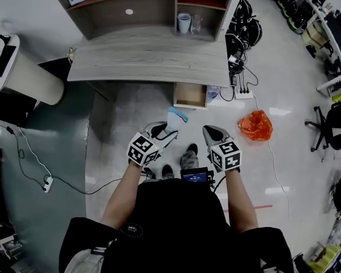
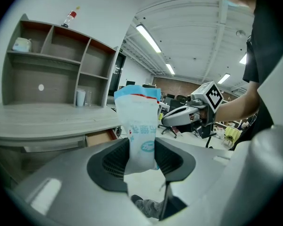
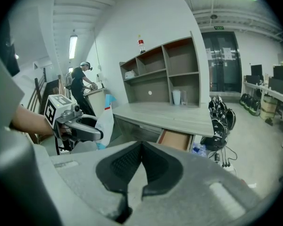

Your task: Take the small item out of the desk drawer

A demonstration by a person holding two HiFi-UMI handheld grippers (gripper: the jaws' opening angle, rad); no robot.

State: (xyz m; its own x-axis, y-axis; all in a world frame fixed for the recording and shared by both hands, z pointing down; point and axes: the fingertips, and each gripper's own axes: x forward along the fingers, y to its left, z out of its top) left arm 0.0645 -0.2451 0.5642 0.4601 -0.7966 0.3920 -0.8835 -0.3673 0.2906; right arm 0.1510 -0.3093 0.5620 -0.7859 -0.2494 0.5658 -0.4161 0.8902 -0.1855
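Gripping a soft white plastic packet (image 2: 137, 114) with a blue top, my left gripper (image 2: 141, 149) clamps its lower end, well clear of the grey desk (image 1: 148, 61). My right gripper (image 3: 141, 147) is closed, empty. The shallow wooden drawer (image 1: 190, 95) hangs open under the desk's right front edge.

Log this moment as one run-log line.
left gripper: shut on packet | right gripper: shut, empty | drawer: open | packet: out of drawer
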